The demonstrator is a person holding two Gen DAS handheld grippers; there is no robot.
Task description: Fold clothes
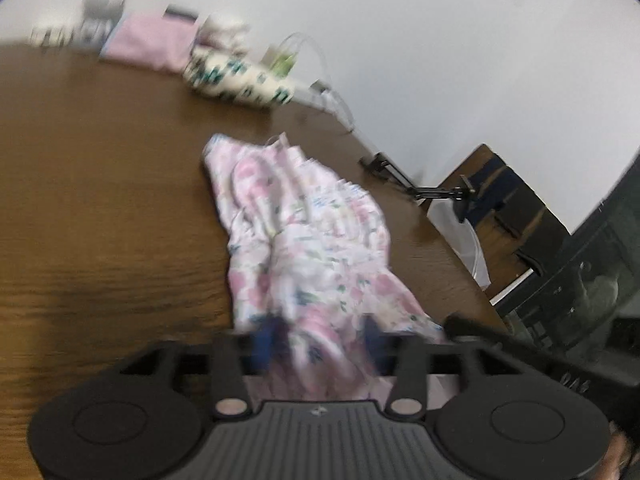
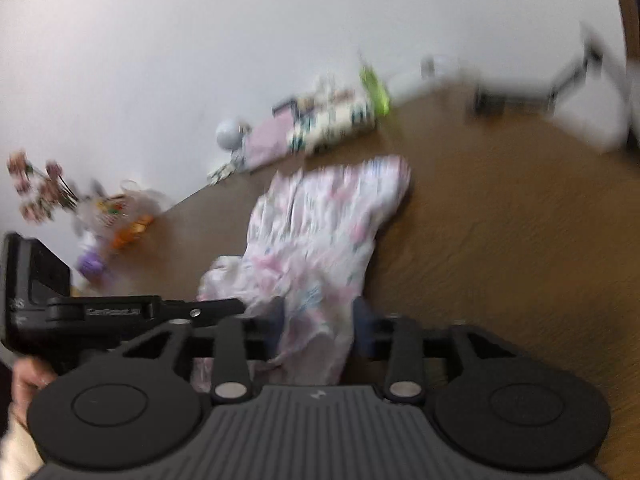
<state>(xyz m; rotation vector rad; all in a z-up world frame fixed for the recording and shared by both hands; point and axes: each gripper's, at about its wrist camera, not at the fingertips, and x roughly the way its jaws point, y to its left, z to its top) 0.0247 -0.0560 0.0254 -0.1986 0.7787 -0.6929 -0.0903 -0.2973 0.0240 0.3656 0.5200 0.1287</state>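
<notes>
While both hand-held grippers straddle the near end of the floral garment (image 1: 304, 240), left hand-held gripper (image 1: 320, 340) and right hand-held gripper (image 2: 318, 320) unclenched around cloth, clamp evenly before lifting from the worktop (image 1: 100, 200). Only your right view shows flowers (image 2: 40, 188) beyond the garment; your left shows a chair (image 1: 500, 196).
</notes>
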